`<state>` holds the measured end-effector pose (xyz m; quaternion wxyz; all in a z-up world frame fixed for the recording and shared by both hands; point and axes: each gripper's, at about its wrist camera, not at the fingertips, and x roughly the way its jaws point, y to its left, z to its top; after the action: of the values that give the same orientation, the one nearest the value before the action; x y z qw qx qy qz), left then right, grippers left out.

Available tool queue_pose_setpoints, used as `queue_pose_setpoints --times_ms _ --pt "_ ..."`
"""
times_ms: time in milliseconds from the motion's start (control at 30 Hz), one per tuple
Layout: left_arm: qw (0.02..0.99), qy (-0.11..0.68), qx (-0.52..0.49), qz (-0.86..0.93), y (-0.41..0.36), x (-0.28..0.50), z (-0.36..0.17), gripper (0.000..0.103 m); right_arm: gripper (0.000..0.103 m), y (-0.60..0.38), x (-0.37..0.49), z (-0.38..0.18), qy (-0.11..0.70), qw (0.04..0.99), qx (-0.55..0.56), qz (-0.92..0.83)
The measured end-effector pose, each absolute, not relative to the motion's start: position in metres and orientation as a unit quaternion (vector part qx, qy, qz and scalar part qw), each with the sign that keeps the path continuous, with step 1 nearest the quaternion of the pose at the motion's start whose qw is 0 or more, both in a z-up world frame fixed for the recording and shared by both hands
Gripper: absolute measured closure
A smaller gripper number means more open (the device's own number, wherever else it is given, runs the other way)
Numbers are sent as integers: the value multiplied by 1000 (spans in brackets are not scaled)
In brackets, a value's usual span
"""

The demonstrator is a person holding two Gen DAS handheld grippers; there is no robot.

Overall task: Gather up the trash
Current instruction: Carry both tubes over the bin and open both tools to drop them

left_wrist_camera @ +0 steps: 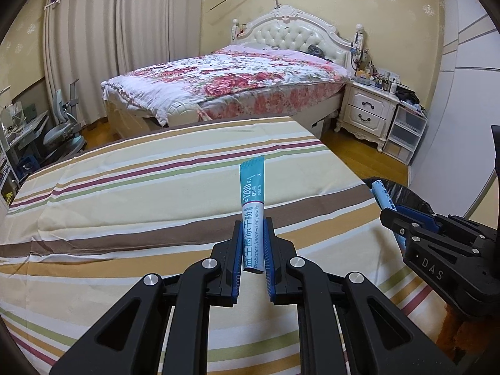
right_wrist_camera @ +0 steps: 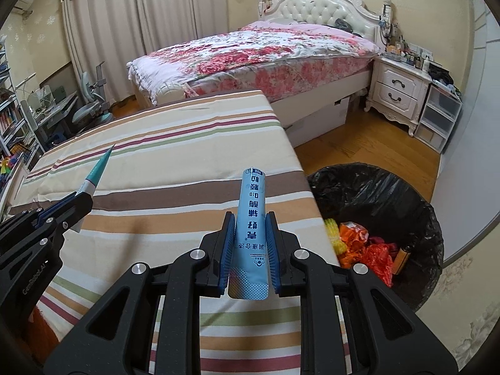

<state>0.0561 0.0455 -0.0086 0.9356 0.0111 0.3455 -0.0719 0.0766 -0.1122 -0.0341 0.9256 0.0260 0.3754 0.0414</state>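
Carrying seems the step in hand: in the left wrist view, the left gripper [left_wrist_camera: 253,250] at lower centre clamps a teal sachet [left_wrist_camera: 251,206] over the striped tablecloth [left_wrist_camera: 125,187], its long axis running along the fingers, free end pointing up the frame toward the bed. In the right wrist view, the right gripper [right_wrist_camera: 250,247] clenches a blue sachet [right_wrist_camera: 250,225] aimed the same way; the trash bin [right_wrist_camera: 390,206] sits at right, so next each sachet likely needs swinging over it and releasing.
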Motion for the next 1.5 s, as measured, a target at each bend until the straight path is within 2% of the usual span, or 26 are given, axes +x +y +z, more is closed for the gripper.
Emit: queue_pose_setpoints --times_ms 633,1433,1500 --pt "929 329 57 -162 -61 84 -11 89 83 -224 79 -36 361 928 63 -67" --pt "911 350 110 -190 -143 128 -41 89 83 -281 106 -63 376 914 96 -115" --pt "909 353 112 -190 -146 129 -43 87 82 -285 109 -66 379 913 98 -117"
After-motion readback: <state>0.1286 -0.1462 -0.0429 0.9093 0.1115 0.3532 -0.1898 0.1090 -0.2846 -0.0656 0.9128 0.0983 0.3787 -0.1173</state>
